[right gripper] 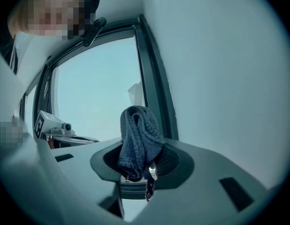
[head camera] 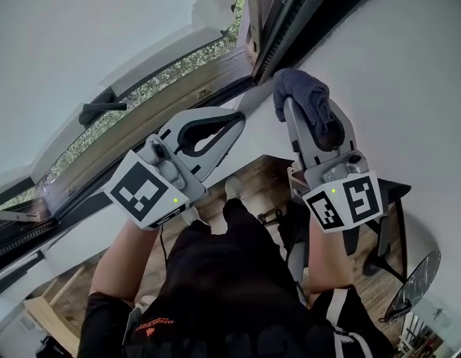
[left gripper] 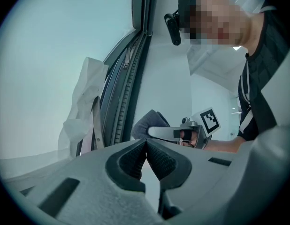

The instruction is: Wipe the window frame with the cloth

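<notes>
A dark grey cloth [right gripper: 138, 137] is gripped in the right claw [right gripper: 143, 162], bunched between the jaws and bulging out past the tips. It is held up near the corner of the dark window frame [head camera: 289, 30], beside the white wall [head camera: 409, 73]; whether it touches the frame cannot be told. The left claw [left gripper: 146, 143] is seen with its jaws pressed together and nothing between them. It is raised to the left of the right claw, well apart from it, and pointed towards the same frame. A crumpled white sheet [left gripper: 84, 109] is seen hanging against the frame. A black handle [head camera: 102, 110] is seen on the frame's left part.
</notes>
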Motion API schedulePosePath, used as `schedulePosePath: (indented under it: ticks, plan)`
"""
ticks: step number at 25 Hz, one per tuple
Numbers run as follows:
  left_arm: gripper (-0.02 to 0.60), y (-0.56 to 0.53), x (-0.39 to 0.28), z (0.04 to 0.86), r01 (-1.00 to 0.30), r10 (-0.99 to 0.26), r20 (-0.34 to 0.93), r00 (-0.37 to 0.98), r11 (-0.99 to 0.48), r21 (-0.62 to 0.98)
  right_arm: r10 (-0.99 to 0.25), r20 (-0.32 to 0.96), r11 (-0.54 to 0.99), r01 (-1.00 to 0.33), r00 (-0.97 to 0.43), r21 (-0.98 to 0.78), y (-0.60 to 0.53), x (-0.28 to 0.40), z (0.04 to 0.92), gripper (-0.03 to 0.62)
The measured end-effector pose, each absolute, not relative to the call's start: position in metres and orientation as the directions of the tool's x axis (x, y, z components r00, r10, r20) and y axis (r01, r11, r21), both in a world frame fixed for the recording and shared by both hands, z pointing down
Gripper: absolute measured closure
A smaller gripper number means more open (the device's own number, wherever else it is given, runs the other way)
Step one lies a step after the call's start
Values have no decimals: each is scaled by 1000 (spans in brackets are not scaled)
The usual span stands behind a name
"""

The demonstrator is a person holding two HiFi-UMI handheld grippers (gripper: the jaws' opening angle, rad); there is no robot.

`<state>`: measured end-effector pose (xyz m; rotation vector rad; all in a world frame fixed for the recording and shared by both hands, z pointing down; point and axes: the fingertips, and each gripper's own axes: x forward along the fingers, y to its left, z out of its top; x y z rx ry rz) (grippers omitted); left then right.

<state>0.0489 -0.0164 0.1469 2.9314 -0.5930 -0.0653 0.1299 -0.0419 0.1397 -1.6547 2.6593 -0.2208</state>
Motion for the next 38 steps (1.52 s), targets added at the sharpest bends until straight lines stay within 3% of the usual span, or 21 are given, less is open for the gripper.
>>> schedulePosePath:
  ticks: [17, 38]
  plan:
    - [561, -29, 52, 177, -386, -387, 38, 921, -903, 190, -940, 96, 308, -937, -326, -166, -71, 144, 176, 465]
    - [561, -41, 57, 209, -394, -383, 96, 919, -876, 279, -946, 127, 278, -947, -299, -161, -99, 150, 202, 465]
